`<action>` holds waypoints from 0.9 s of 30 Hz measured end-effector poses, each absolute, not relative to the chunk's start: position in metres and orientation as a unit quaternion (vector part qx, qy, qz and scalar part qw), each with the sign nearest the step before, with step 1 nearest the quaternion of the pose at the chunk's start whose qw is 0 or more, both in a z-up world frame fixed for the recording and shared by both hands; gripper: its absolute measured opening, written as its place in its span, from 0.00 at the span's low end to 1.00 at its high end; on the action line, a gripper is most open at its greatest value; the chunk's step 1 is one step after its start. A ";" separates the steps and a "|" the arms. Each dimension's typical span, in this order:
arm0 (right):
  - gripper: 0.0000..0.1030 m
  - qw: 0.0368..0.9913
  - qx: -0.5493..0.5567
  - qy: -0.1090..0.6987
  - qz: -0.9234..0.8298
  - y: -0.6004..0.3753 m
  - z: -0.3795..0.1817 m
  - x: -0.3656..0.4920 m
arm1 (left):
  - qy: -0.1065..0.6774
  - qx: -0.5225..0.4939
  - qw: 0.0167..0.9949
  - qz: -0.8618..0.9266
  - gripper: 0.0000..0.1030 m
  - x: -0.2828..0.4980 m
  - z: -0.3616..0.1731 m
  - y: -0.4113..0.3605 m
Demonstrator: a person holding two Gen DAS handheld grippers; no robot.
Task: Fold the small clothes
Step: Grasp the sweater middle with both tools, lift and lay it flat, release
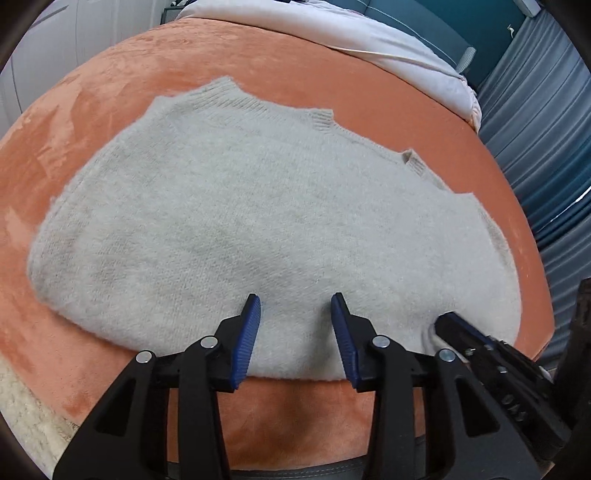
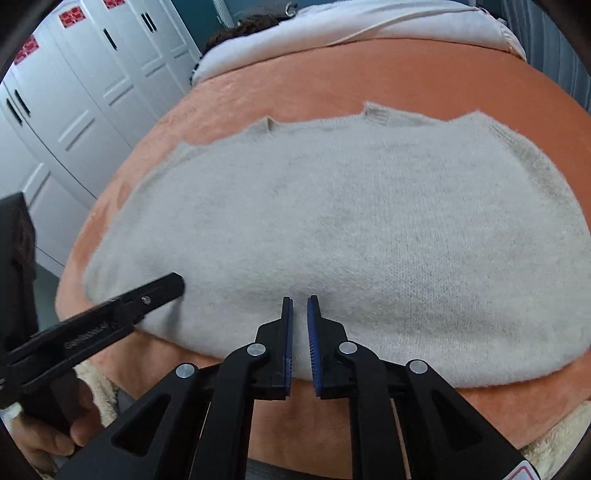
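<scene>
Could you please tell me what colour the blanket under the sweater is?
Orange, a plush fleece blanket, clearest in the left wrist view.

Bedroom in a home.
Bed spread with an orange plush blanket (image 1: 303, 62), white bedding (image 2: 369, 26) bunched at its far end. White panelled wardrobe doors (image 2: 85, 96) with slot handles along one side; blue pleated curtain (image 1: 539, 122) on the other. Teal wall (image 1: 436, 18) behind.

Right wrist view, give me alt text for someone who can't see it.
A pale grey knitted sweater lies folded on an orange blanket, with the right gripper poised over its near edge, jaws slightly apart and empty. The left gripper reaches in from the left; white cabinets stand behind.
</scene>
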State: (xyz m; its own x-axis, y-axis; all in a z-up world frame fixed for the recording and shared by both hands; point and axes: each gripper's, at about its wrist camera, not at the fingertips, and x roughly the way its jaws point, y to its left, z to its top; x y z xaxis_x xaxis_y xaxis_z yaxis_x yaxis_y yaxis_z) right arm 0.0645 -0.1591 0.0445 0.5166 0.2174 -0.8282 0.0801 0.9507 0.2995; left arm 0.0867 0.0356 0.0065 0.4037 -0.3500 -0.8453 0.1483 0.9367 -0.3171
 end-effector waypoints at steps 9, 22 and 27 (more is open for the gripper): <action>0.16 0.877 0.156 0.455 0.016 -0.208 0.074 0.071 | 0.472 -0.098 0.861 -0.163 0.49 0.107 0.051 0.049; 0.25 0.833 0.207 0.498 -0.127 -0.366 0.024 0.166 | 0.533 -0.149 0.824 -0.123 0.09 0.271 0.007 0.096; 0.07 0.878 0.241 0.399 -0.108 -0.376 0.072 0.154 | 0.470 -0.144 0.861 -0.130 0.08 0.265 0.044 0.104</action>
State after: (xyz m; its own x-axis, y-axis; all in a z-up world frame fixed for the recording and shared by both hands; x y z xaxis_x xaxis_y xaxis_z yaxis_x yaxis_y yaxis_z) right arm 0.1544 -0.3759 0.0724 0.6579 0.0034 -0.7531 0.3818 0.8604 0.3374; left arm 0.2654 0.1039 0.0440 0.5240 -0.3588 -0.7725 0.0888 0.9250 -0.3694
